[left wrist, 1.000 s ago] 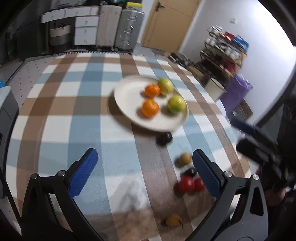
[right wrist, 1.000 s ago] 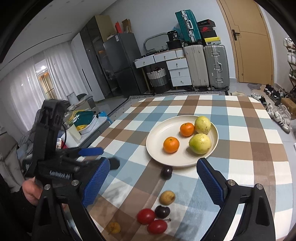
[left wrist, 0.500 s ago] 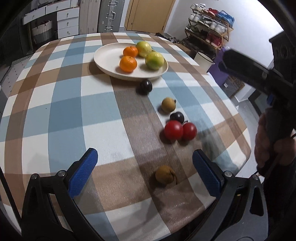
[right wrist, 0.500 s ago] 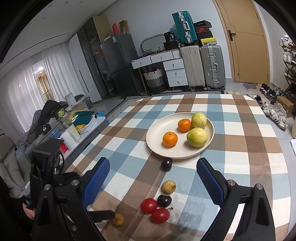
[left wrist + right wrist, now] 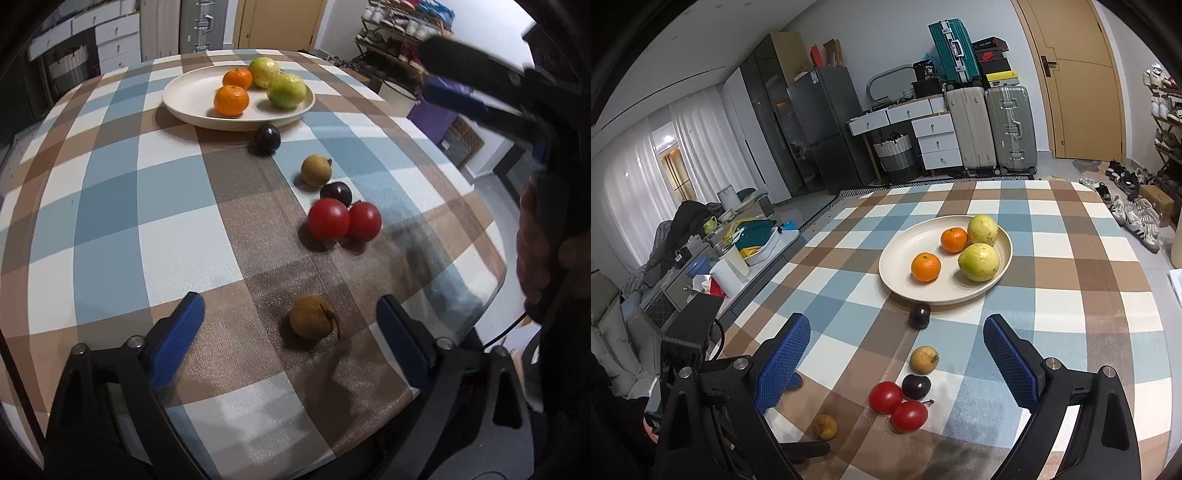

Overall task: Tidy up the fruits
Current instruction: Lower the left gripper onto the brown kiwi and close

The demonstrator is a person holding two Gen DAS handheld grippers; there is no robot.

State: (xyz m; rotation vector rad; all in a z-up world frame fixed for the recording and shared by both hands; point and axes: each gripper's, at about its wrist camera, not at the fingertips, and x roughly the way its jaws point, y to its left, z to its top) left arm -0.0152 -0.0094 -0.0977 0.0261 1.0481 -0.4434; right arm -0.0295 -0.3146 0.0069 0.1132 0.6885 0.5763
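while both tongs stand released with jaws spread, the brown fruit (image 5: 313,317) lies on the table (image 5: 110,206) directly between the left tongs (image 5: 290,317), near the front edge. the right tongs (image 5: 897,354) hover higher, farther off. the plate (image 5: 192,99) lies well beyond.

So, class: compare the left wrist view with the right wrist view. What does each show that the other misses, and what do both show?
Only the left wrist view: the person's right hand gripping the right gripper's handle, and a purple bag on the floor beyond the table.

Only the right wrist view: the fridge, suitcases, curtains and a cluttered side counter.

Both: the checked tablecloth, the plate holding two oranges and two green fruits, and six small fruits lying loose, including two red tomatoes touching each other.
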